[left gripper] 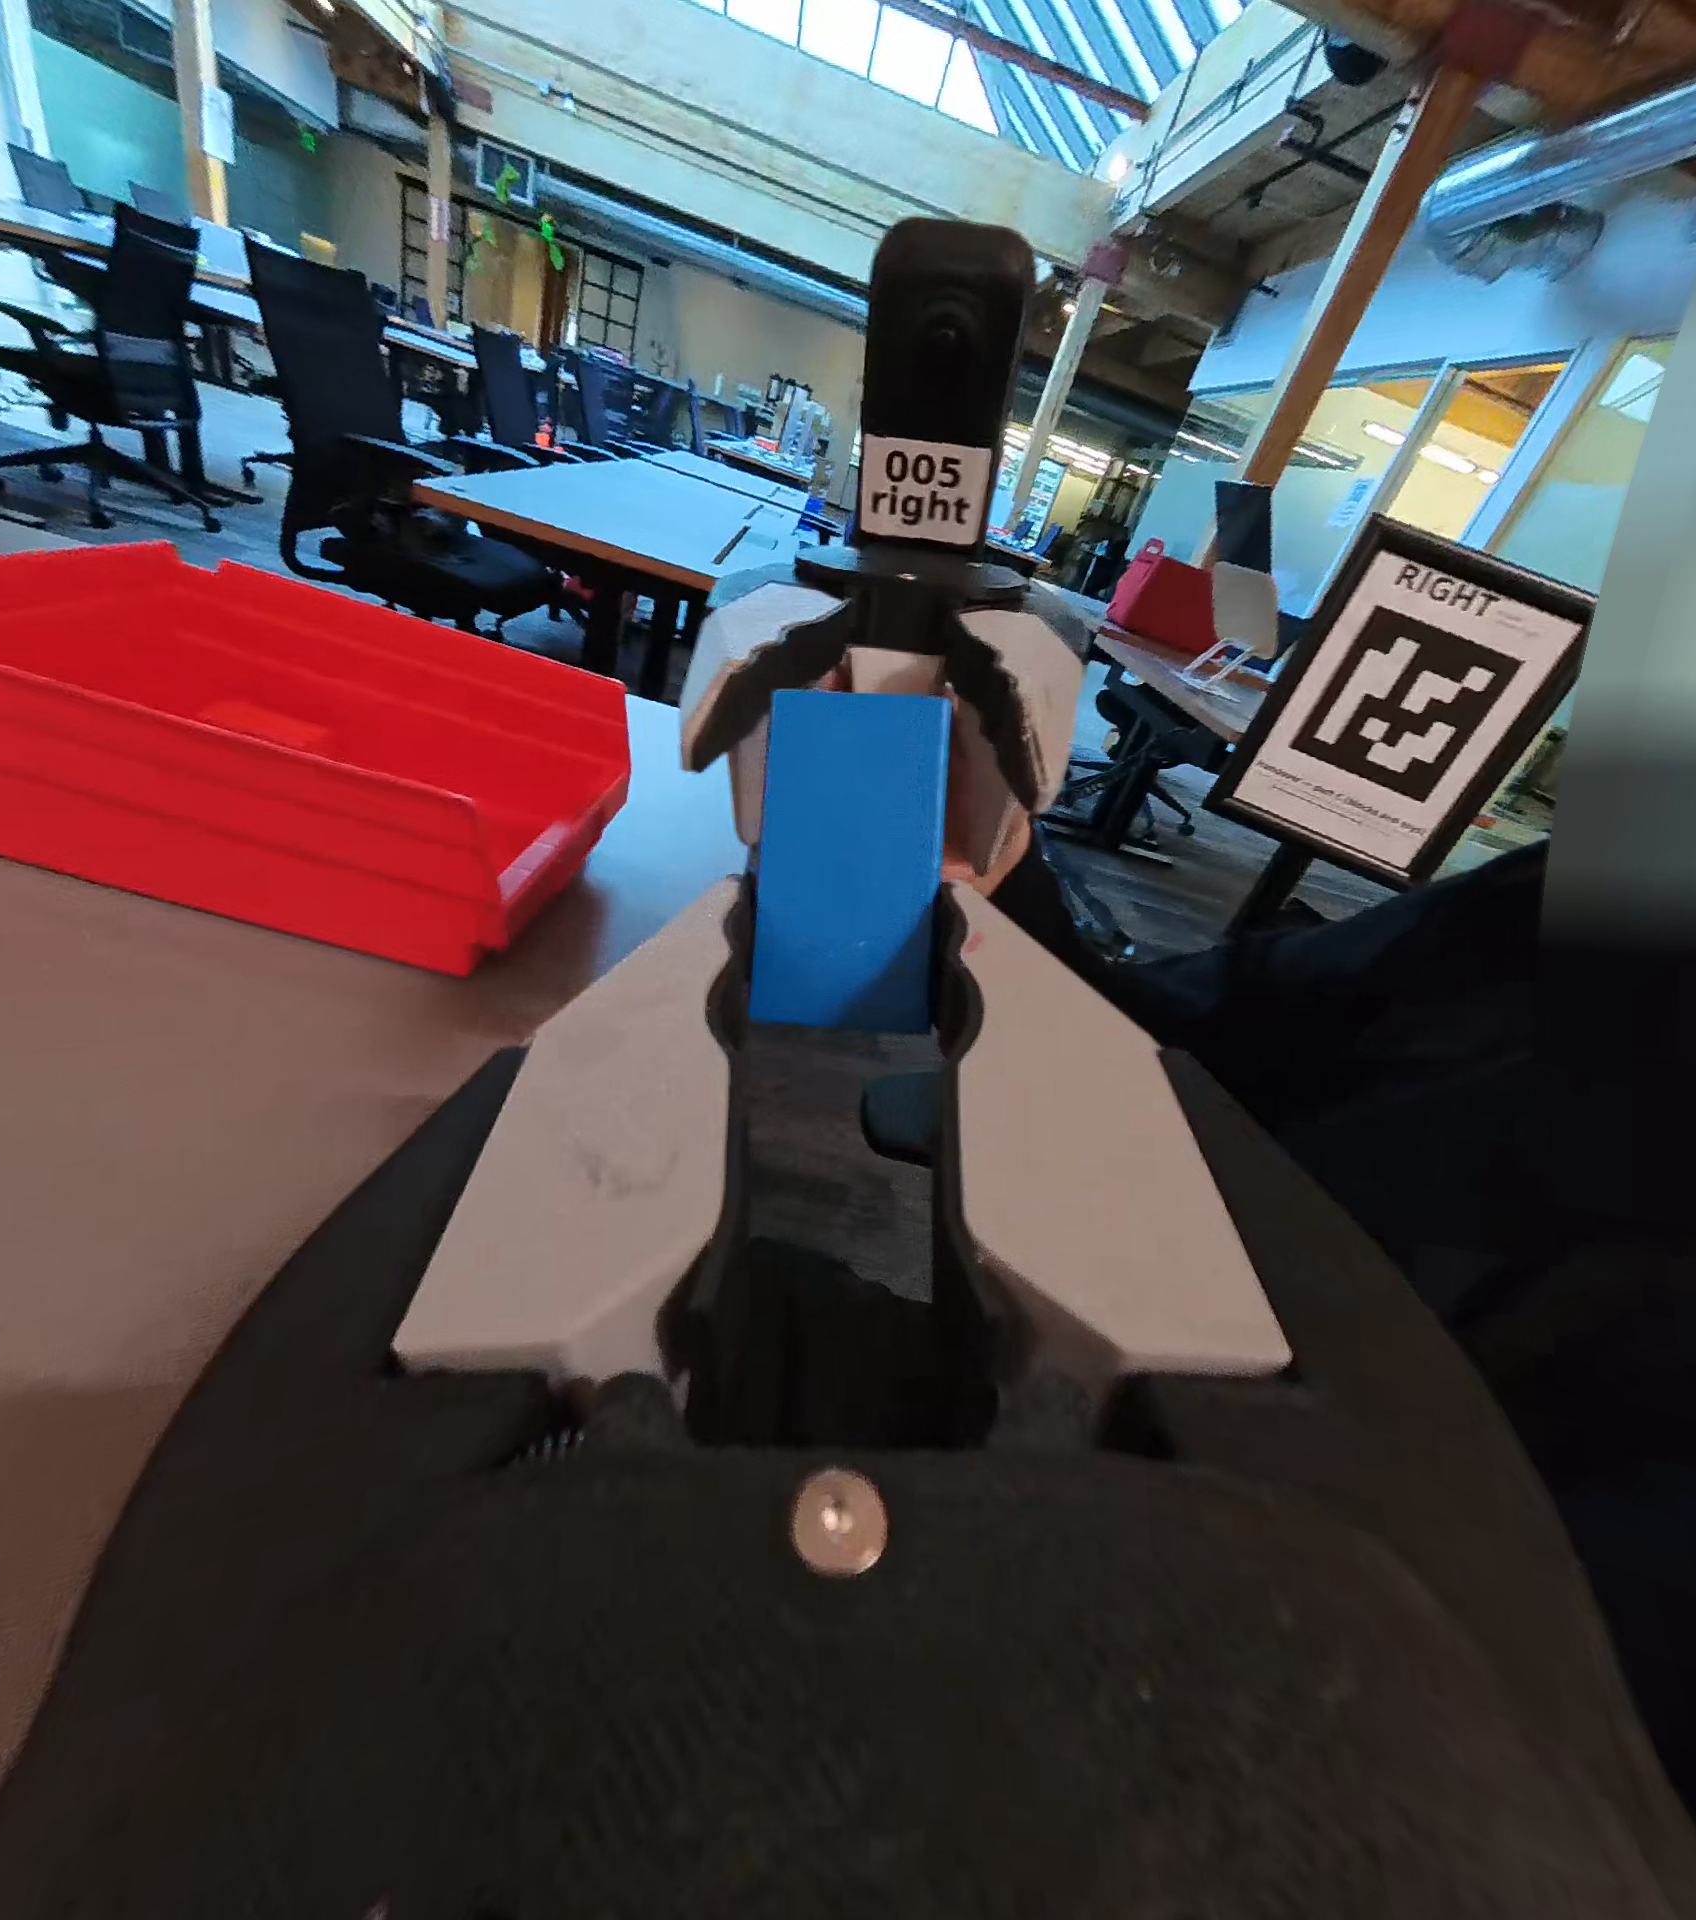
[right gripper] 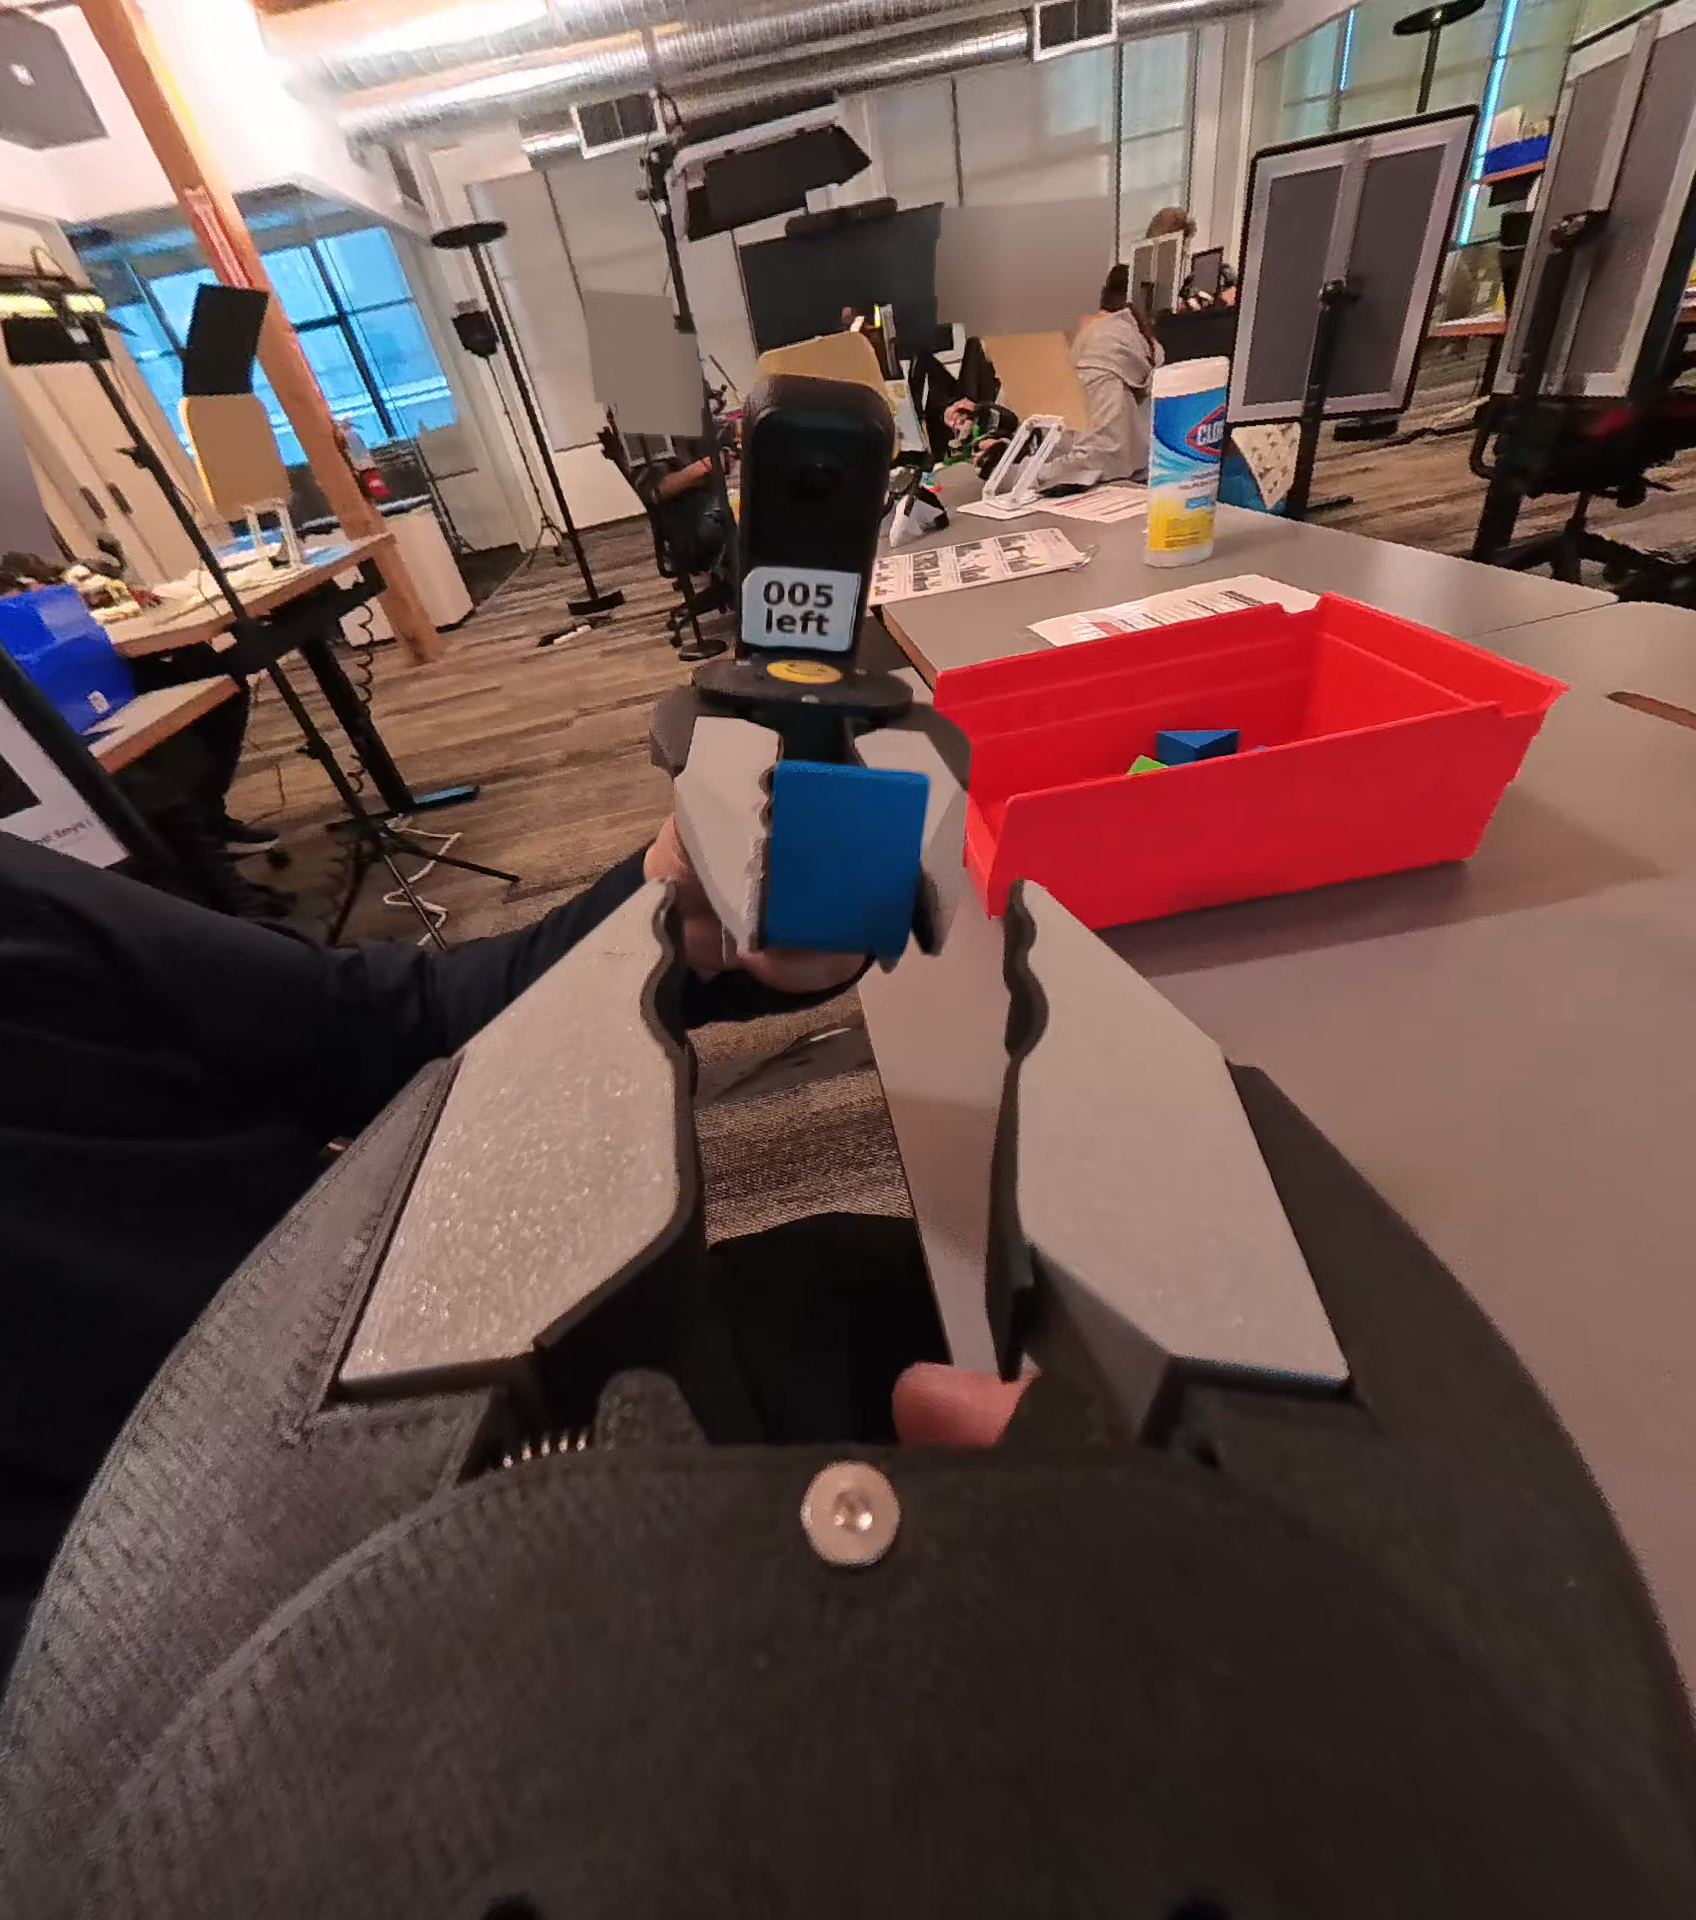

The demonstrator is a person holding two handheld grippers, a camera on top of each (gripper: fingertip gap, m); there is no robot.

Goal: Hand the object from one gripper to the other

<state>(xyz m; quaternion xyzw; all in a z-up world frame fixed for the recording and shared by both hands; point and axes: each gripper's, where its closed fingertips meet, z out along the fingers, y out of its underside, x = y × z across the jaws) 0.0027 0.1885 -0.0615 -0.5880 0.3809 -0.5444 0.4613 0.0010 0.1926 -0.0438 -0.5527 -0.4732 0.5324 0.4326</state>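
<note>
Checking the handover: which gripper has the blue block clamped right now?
The left gripper: shut on the blue block. The right gripper is open, short of it.

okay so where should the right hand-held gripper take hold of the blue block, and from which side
Take the free end of the blue block that juts past the left hand-held gripper, coming straight on from in front. The right hand-held gripper is open and faces that end; I would close across its flat sides.

Counts: 2 tongs, left tongs [left gripper: 844, 935] and right tongs [right gripper: 839, 945]. 1 blue block [left gripper: 849, 862]. 1 red bin [right gripper: 1239, 769] on 1 tabletop [right gripper: 1446, 1039]. 1 wipes canister [right gripper: 1185, 462]. 1 framed marker sign [left gripper: 1395, 696].
</note>
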